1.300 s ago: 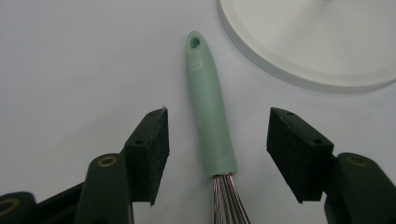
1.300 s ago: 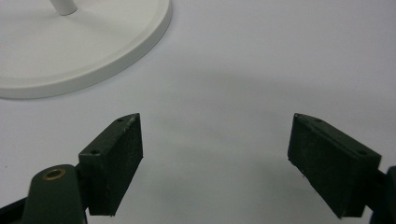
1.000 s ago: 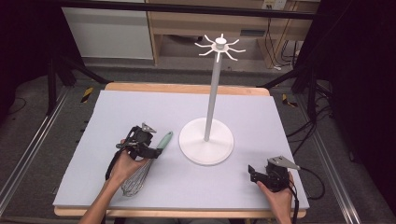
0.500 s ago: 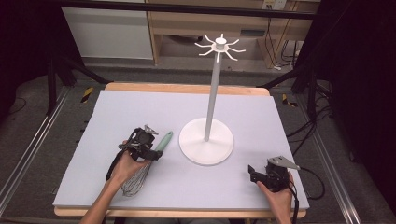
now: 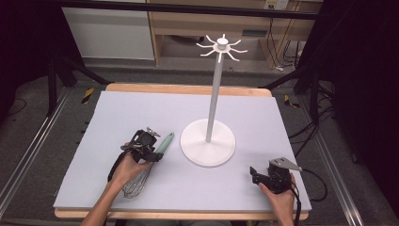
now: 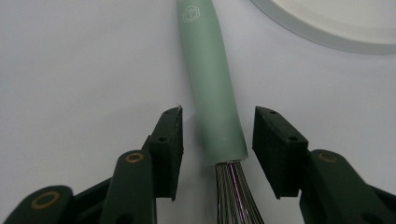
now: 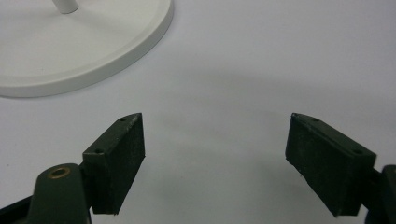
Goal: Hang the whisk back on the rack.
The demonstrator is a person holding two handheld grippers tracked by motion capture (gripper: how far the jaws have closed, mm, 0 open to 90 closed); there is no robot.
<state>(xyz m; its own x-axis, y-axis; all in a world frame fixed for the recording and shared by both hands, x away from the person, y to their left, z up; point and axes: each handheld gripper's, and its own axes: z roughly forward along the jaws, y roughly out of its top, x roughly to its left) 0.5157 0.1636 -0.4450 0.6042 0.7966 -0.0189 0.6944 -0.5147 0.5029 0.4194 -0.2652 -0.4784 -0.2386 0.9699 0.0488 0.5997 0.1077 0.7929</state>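
Whisk [image 6: 212, 93] lies on the desk [image 5: 291, 127] between the left gripper [image 6: 217, 140]'s jaws, which have just been closing but stand clear of its green handle, so an off-centre squeeze could roll it aside, while the right gripper [image 7: 215, 154] gapes wide.

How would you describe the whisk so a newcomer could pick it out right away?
Start at the tall white hook stand on the grey table mat. Just left of its round base lies the whisk, flat, with the left gripper straddling it. Its mint-green handle and bare wire loops set it apart.
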